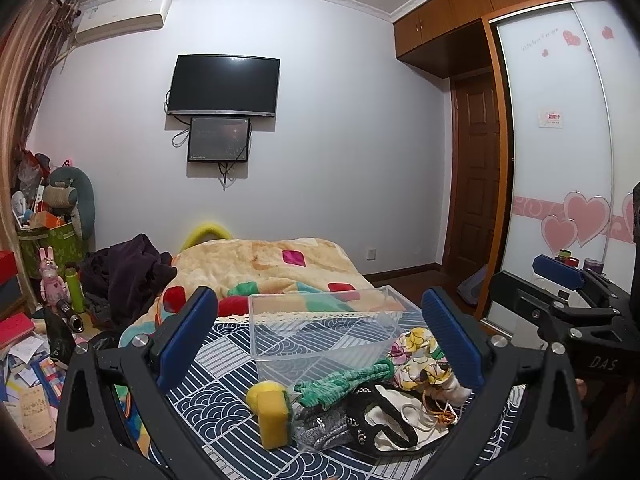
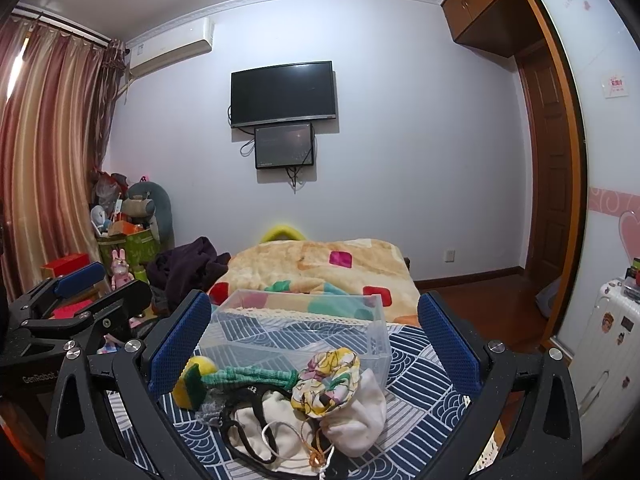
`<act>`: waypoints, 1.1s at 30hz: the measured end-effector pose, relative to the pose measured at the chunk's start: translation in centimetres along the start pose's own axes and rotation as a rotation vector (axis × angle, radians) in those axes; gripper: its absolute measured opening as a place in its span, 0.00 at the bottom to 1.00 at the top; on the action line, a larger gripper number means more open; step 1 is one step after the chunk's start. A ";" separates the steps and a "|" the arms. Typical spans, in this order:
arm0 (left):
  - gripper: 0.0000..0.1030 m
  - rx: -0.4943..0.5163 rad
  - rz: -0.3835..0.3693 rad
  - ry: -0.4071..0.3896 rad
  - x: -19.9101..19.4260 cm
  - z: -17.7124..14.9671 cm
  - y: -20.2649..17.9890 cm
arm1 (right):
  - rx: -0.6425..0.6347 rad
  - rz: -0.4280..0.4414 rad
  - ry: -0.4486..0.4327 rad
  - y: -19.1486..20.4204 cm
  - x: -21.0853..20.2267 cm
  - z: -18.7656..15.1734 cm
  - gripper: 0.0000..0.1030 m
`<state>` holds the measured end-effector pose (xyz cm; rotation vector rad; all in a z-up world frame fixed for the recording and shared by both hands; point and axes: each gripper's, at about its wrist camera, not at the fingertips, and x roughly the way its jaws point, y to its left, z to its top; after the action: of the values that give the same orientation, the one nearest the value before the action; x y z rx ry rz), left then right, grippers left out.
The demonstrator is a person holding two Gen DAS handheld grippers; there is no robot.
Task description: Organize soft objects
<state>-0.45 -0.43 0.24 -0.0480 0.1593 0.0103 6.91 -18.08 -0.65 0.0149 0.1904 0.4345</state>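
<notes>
While your left gripper (image 1: 320,344) hangs with jaws spread wide and empty, you look over the heap just in front of the clear bin (image 1: 324,328); the yellow sponge (image 1: 272,412) stands on end, long axis upright, and the green knit cloth (image 1: 344,384) runs left to right. From the right view, your right gripper (image 2: 316,344) is likewise released, the floral scrunchie (image 2: 326,380) resting on the white pouch (image 2: 356,420). Nothing is binned yet, I judge; next, close on one item

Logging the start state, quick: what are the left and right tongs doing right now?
Left tongs: open, holding nothing.
Right tongs: open, holding nothing.
</notes>
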 end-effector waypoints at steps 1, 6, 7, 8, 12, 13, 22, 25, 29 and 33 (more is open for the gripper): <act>1.00 0.002 0.003 -0.001 0.0 0.1 -0.1 | 0.001 0.000 -0.001 0.0 0.0 -0.1 1.00; 1.00 0.014 0.010 -0.002 -0.1 0.2 -0.3 | 0.004 0.003 -0.001 0.2 -0.2 0.6 1.00; 1.00 0.016 0.010 -0.002 -0.1 0.2 -0.3 | 0.003 0.004 -0.002 0.1 -0.2 0.4 1.00; 1.00 0.017 0.010 -0.003 -0.1 0.2 -0.4 | 0.003 0.004 -0.003 0.1 -0.2 0.4 1.00; 1.00 0.015 0.009 -0.002 -0.1 0.2 -0.5 | 0.005 0.004 -0.004 0.1 -0.3 0.4 1.00; 1.00 0.014 0.009 -0.002 -0.1 0.1 -0.4 | 0.006 0.004 -0.004 0.1 -0.3 0.5 1.00; 1.00 0.008 0.006 -0.004 -0.1 0.3 -0.3 | 0.007 0.004 -0.006 0.0 -0.3 0.4 1.00; 1.00 0.007 0.007 -0.004 -0.1 0.3 -0.3 | 0.007 0.004 -0.007 0.0 -0.3 0.4 1.00; 1.00 0.002 0.004 -0.006 -0.2 0.4 -0.1 | 0.008 0.004 -0.007 0.0 -0.3 0.3 1.00; 1.00 0.000 0.002 -0.007 -0.3 0.4 0.0 | 0.008 0.003 -0.007 0.0 -0.3 0.3 1.00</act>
<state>-0.70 -0.37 0.67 -0.0477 0.1526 0.0128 6.68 -18.25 -0.30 0.0245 0.1852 0.4366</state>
